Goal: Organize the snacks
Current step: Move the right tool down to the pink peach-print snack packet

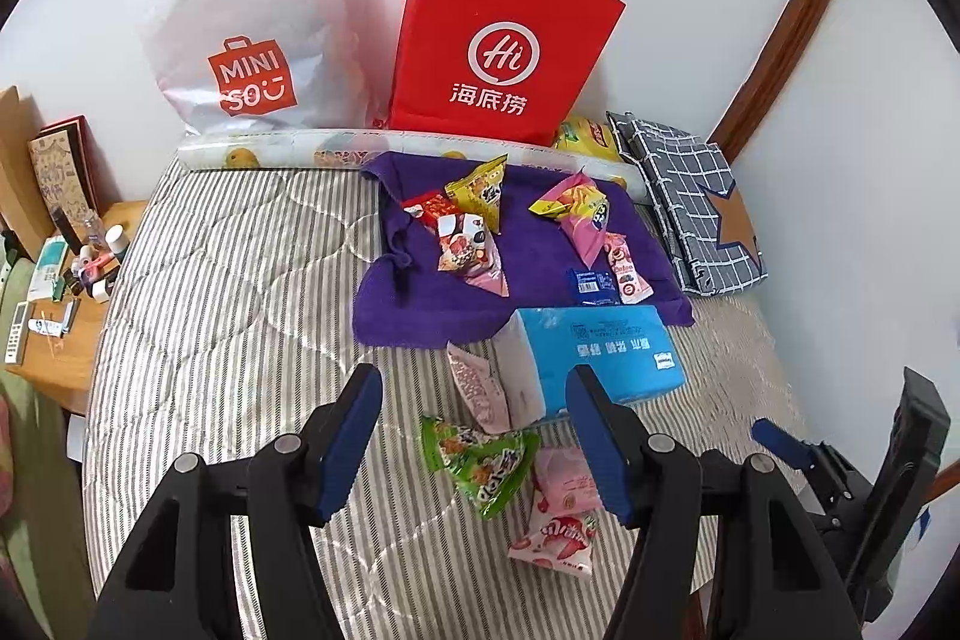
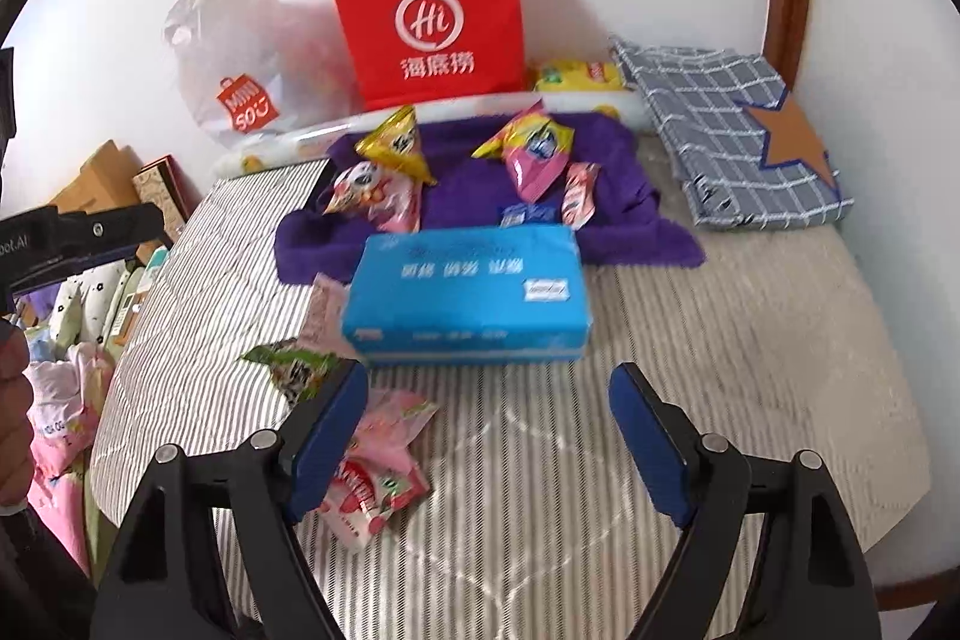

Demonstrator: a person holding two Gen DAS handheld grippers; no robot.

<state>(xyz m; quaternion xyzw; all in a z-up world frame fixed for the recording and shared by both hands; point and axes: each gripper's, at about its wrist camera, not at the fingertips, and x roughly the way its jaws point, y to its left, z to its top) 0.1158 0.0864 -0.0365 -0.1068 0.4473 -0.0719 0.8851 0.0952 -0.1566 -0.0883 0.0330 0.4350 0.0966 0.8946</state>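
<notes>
The snacks are small shiny packets, and they lie in two bunches on a striped bed (image 1: 228,280).

One bunch sits on a purple towel (image 1: 534,256) near the wall. There is a yellow packet (image 1: 480,190), a red packet (image 1: 429,208) touching it, and a packet with a panda face (image 1: 465,244) just in front. To the right lies a pink packet (image 1: 585,214) with a yellow corner, and a thin pink packet (image 1: 624,265) beside it. A little dark blue packet (image 1: 591,283) lies next to that.

The other bunch is on the bed, closer to the camera. A green packet (image 1: 480,460) lies flat, puffy and crinkled. Beside it are a pale pink packet (image 1: 567,478) and a strawberry packet (image 1: 555,541). Another pink packet (image 1: 477,388) leans on a blue tissue box (image 1: 606,352), which stands between the two bunches.

A red paper bag (image 1: 504,46) and a white plastic bag (image 1: 240,22) stand against the wall behind the towel. A checked cloth (image 1: 690,208) lies to the right.

The left gripper (image 1: 474,454) is open above the green packet and holds nothing. The right gripper (image 2: 489,442) is open too, over bare bed, with the strawberry packet by its left finger.
</notes>
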